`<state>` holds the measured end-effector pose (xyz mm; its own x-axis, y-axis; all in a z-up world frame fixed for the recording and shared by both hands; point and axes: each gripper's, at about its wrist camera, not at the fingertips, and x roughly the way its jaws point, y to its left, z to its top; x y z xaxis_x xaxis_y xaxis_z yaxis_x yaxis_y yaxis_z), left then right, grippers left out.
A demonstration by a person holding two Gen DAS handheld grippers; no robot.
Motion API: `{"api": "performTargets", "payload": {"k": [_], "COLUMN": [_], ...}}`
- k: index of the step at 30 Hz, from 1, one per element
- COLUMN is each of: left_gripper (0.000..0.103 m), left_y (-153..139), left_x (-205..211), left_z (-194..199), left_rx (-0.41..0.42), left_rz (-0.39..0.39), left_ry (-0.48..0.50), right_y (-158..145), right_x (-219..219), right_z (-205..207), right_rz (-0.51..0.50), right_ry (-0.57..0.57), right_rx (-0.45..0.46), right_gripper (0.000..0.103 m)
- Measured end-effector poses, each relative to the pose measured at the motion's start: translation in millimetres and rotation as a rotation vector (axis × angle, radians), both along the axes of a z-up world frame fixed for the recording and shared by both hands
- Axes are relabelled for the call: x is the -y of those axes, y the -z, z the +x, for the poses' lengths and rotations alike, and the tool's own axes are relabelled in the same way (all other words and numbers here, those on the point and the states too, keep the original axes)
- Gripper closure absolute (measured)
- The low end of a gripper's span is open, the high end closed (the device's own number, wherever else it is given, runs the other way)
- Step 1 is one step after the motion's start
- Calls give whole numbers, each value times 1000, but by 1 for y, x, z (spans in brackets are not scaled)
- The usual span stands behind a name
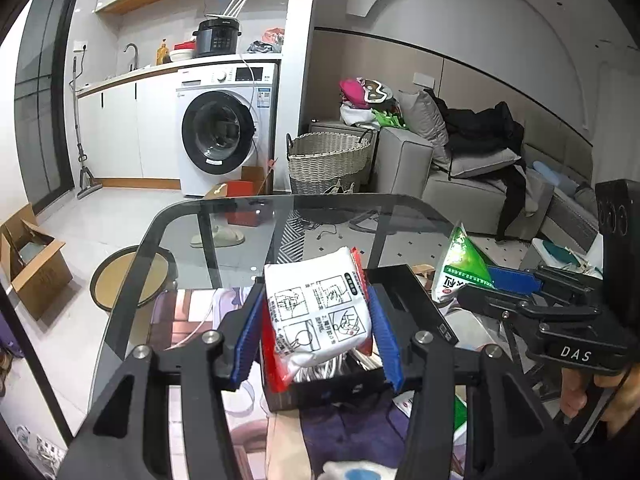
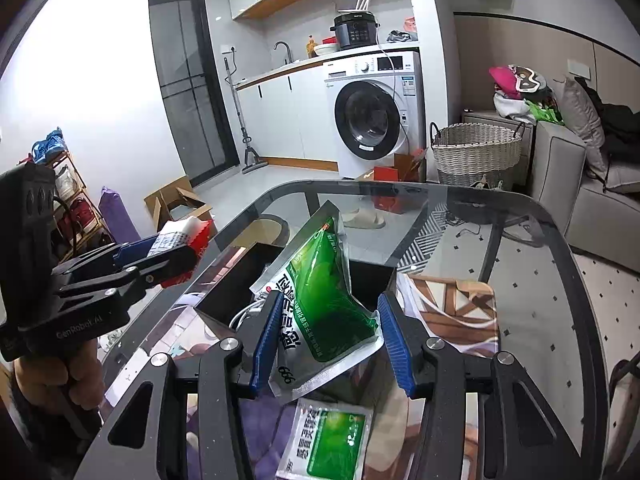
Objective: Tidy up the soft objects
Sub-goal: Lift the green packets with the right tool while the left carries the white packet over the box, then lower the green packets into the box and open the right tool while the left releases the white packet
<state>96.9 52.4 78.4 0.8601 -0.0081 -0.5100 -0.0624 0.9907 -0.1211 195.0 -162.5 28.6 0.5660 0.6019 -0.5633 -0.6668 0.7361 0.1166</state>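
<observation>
Box (image 1: 332, 392) on table (image 1: 224, 216), cables (image 1: 324, 370) inside

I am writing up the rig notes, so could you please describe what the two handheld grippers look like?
Both are matte black frames with silver bolt heads and ribbed blue pads on the jaws. The left gripper reads "GenRobot.AI" on its side; the right gripper reads "DAS". Each carries a black box with three round buttons above a pistol handle.

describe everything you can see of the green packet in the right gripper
The green packet is a soft, glossy foil pouch with silvery sealed edges, a white band and dark print. It is creased and tilted, its top corner pointing up and away. The right gripper pinches its lower part between blue pads, holding it above the black box.
</observation>
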Motion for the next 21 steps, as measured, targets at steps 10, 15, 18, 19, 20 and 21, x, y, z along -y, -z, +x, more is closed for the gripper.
{"api": "performTargets", "payload": {"k": [10, 15, 18, 19, 20, 21], "left_gripper": [53, 53, 53, 53, 53, 53], "left_y": [15, 30, 36, 38, 38, 39], "left_x": [-1, 0, 1, 1, 2, 3], "left_z": [31, 47, 52, 53, 54, 54], "left_rx": [-21, -61, -71, -78, -78, -71], "left_rz": [-12, -21, 8, 0, 6, 22], "left_ry": [6, 9, -2, 4, 8, 6], "right_y": [13, 24, 31, 32, 34, 37], "right_x": [-21, -29, -35, -38, -40, -43], "right_z": [30, 40, 42, 42, 42, 43], "right_rz": [-28, -56, -93, -107, -117, -133], "right_ry": [-7, -6, -10, -11, -13, -18], "right_rx": [-50, -65, -61, -55, -48, -47], "right_gripper": [54, 54, 54, 54, 54, 54]}}
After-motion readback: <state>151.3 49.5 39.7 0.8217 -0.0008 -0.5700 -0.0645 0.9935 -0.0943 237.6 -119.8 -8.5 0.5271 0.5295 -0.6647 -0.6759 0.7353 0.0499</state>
